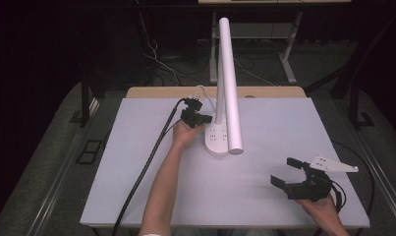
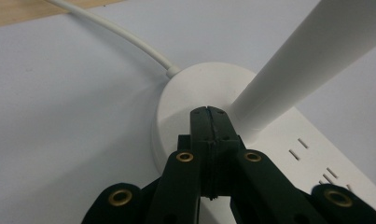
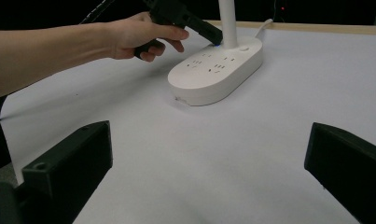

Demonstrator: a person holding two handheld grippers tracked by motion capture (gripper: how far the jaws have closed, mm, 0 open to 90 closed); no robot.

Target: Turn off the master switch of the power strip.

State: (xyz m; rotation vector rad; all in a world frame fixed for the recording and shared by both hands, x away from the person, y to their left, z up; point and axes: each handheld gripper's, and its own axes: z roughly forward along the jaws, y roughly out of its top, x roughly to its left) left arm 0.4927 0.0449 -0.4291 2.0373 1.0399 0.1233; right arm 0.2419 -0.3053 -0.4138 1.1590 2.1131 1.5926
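No readable text, labels, brands, numbers or signs on anything.

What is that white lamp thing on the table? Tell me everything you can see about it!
The white desk lamp looks like smooth plastic. Its oval base lies flat near the back middle of the table and has rows of plug sockets on top, plus a round button beside the stem. A thin stem rises from the base's back end, and a long tube-shaped head slants out over the base. A white cord leaves the back. The shut left tool presses its tip on the base beside the stem, where a tiny blue light glows.
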